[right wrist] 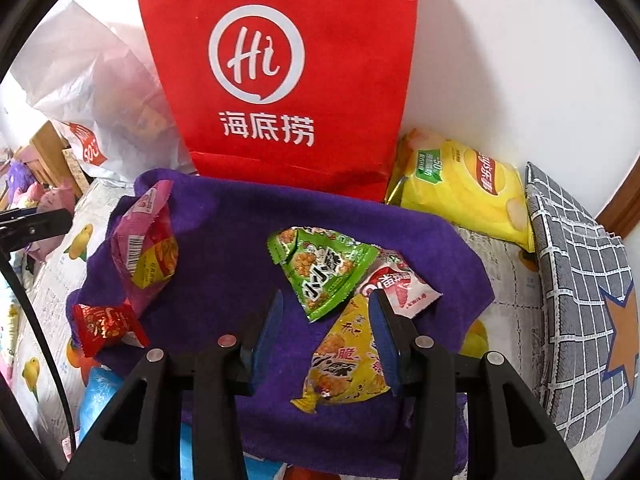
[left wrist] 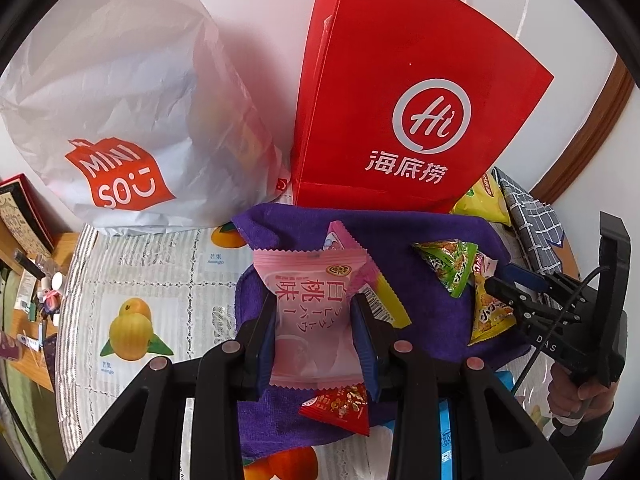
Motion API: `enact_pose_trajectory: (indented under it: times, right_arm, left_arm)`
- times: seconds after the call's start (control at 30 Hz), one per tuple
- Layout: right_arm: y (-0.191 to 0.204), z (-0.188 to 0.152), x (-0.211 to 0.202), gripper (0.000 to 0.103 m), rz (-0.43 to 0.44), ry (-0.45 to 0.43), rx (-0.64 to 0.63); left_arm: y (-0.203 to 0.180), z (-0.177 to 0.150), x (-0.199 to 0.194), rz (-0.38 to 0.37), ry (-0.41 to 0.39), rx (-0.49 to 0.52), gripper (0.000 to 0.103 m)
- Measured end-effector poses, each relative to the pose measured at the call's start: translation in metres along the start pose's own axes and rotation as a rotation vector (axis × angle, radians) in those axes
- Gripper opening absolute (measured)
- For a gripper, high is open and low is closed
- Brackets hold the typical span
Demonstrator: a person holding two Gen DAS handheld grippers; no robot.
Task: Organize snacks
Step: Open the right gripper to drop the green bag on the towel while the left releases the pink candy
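A red paper bag (right wrist: 280, 68) and a white plastic bag (left wrist: 120, 92) stand at the back of a fruit-print counter (left wrist: 160, 280), behind a purple towel (right wrist: 224, 240) where most snacks lie loose, so the sorting looks barely begun. A yellow chip bag (right wrist: 460, 188) rests beside the red bag. The left gripper (left wrist: 316, 324) is clamped on a pink peach-flavour packet (left wrist: 308, 300) above the towel. The right gripper (right wrist: 324, 332) hangs with jaws apart, one finger beside a yellow triangular packet (right wrist: 344, 360), pinching nothing. Green (right wrist: 320, 272), red (right wrist: 104, 324) and pink-and-white (right wrist: 400, 288) packets wait unsorted.
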State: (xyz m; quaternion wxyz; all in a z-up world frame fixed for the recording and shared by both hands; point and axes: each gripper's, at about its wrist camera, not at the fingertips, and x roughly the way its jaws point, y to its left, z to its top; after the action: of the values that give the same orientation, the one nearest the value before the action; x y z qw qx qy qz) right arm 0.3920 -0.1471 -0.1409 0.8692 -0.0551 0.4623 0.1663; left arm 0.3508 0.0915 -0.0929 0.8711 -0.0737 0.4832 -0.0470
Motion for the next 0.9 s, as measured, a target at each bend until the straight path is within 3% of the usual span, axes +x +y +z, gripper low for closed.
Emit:
enact_pose_trajectory:
  times: [0.13, 0.33, 0.47, 0.9]
  right_arm:
    - [0.001, 0.001, 0.000, 0.046, -0.001, 0.003, -0.001]
    - [0.001, 0.003, -0.010, 0.057, 0.008, -0.024, -0.002]
    - [0.004, 0.003, -0.016, 0.059, 0.006, -0.042, -0.010]
    - [0.006, 0.005, -0.023, 0.061, 0.002, -0.070, -0.005]
  left_arm:
    - [-0.004, -0.001, 0.004, -0.006, 0.014, 0.007, 0.034]
    - [-0.016, -0.005, 0.017, -0.042, 0.066, 0.028, 0.034]
    - [-0.022, -0.008, 0.024, -0.032, 0.094, 0.045, 0.034]
    - [-0.033, -0.013, 0.034, -0.018, 0.142, 0.100, 0.034]
